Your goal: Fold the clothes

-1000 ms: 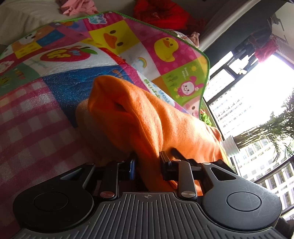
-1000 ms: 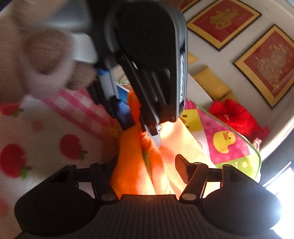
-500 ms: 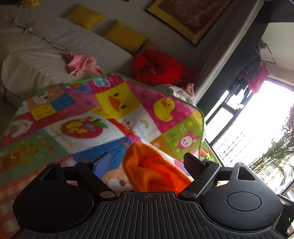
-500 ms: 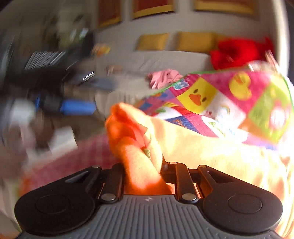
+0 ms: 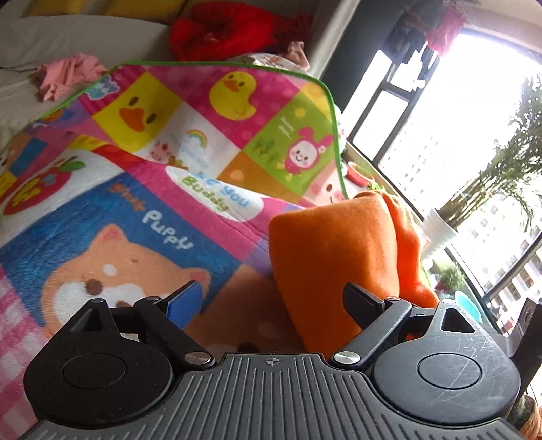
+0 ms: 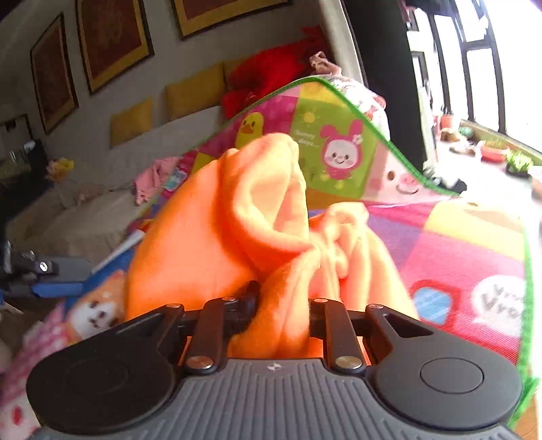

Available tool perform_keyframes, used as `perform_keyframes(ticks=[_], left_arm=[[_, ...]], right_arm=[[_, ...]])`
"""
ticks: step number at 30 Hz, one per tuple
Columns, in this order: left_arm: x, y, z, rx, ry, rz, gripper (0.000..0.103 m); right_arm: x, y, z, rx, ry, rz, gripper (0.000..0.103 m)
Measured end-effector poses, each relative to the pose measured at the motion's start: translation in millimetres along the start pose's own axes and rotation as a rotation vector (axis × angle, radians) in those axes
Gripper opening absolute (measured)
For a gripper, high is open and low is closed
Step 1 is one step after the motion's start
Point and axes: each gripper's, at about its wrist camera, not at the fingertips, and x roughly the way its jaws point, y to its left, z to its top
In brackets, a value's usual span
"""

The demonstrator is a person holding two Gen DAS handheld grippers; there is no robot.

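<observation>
An orange fleece garment [image 6: 210, 210] is bunched up over the colourful cartoon play mat [image 6: 457, 254]. My right gripper [image 6: 283, 299] is shut on a gathered fold of it, and the cloth rises in a hump beyond the fingers. In the left wrist view the same garment [image 5: 332, 243] hangs at the right, over the mat [image 5: 135, 210]. My left gripper [image 5: 271, 291] stands wide open. Its right finger [image 5: 362, 299] is just in front of the cloth without pinching it, and its blue-padded left finger [image 5: 184, 301] is over the puppy picture.
A pale sofa carries yellow cushions [image 6: 132, 123], a red cloth heap [image 5: 220, 30] and a pink garment [image 5: 64, 74]. Framed pictures [image 6: 115, 40] hang above it. Large windows [image 5: 474, 118] and potted plants [image 6: 518, 162] are on the right.
My left gripper has let go of the orange garment, opened wide and pulled back. My right gripper has shut on the garment, rolled upright and carried it to the right.
</observation>
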Motion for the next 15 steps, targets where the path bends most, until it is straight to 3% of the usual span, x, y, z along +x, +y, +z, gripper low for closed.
perform_keyframes(ticks=[4, 7, 8, 11, 13, 15], left_arm=[[8, -12, -4, 0.037, 0.026, -0.003, 0.095], [9, -12, -6, 0.044, 0.04, 0.001, 0.096], [9, -11, -7, 0.043, 0.043, 0.003, 0.096], [10, -8, -11, 0.035, 0.054, 0.003, 0.097], [11, -6, -13, 0.028, 0.063, -0.005, 0.097], [12, -2, -16, 0.013, 0.07, -0.019, 0.097]], right_arm=[[-23, 2, -15, -0.164, -0.042, -0.145, 0.02], [-28, 0, -19, -0.186, -0.032, -0.173, 0.024], [-27, 0, -18, -0.186, -0.028, -0.182, 0.029], [-23, -1, -17, -0.205, -0.043, -0.264, 0.06], [-13, -11, -10, -0.183, -0.025, -0.262, 0.064], [-6, -23, -7, -0.117, 0.012, -0.184, 0.064]])
